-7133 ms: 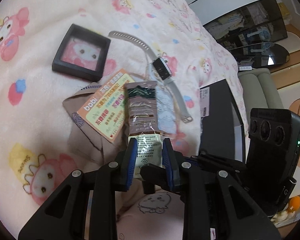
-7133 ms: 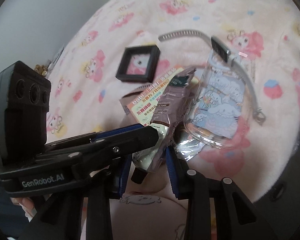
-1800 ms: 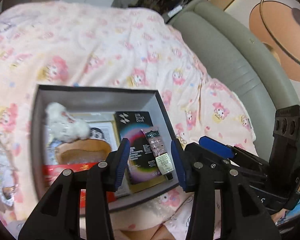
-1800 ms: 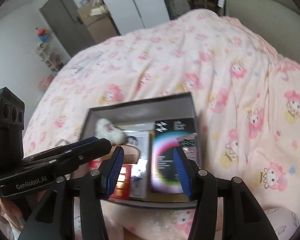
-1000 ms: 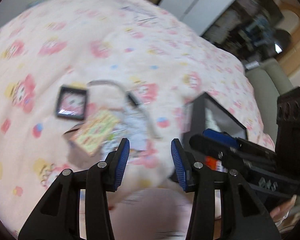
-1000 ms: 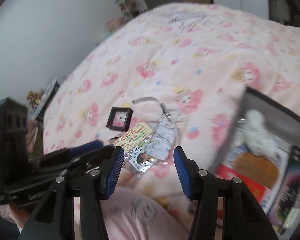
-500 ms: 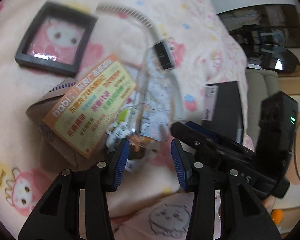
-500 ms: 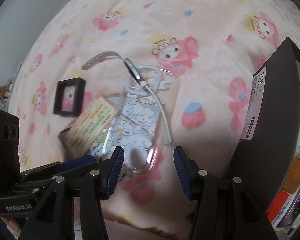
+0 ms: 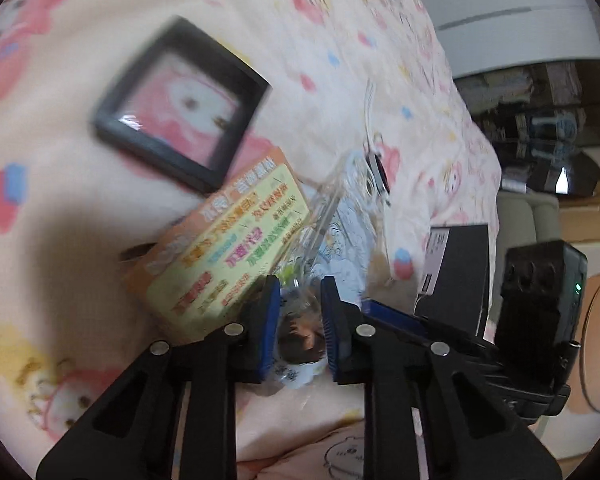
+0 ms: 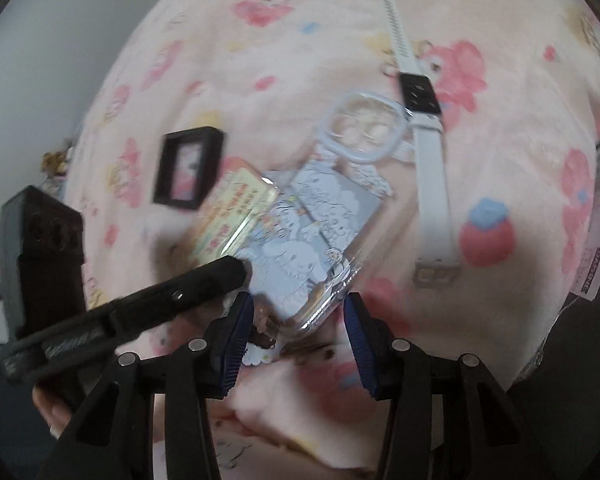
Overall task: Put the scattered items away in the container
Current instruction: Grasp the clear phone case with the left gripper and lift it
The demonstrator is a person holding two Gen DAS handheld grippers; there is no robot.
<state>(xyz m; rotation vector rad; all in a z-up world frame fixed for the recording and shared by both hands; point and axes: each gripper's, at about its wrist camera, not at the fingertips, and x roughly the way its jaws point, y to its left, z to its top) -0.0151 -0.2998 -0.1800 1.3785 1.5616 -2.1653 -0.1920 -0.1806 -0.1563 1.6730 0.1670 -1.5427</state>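
On the pink bedspread [image 10: 204, 60] we find the scattered items bunched together: a clear phone case [image 10: 316, 236] overlapping a yellow card [image 9: 236, 256], a small black frame [image 9: 180, 100] just beyond, a white watch [image 10: 428, 148] beside the case. Our left gripper [image 9: 298, 320] is closing its jaws on a small clear packet [image 9: 300, 340] at the case's near edge. Our right gripper [image 10: 298, 332] straddles the case's near corner, jaws closing but not yet touching it. By the bed's right side stands the black container [image 9: 456, 276]; open blanket stretches left and beyond.
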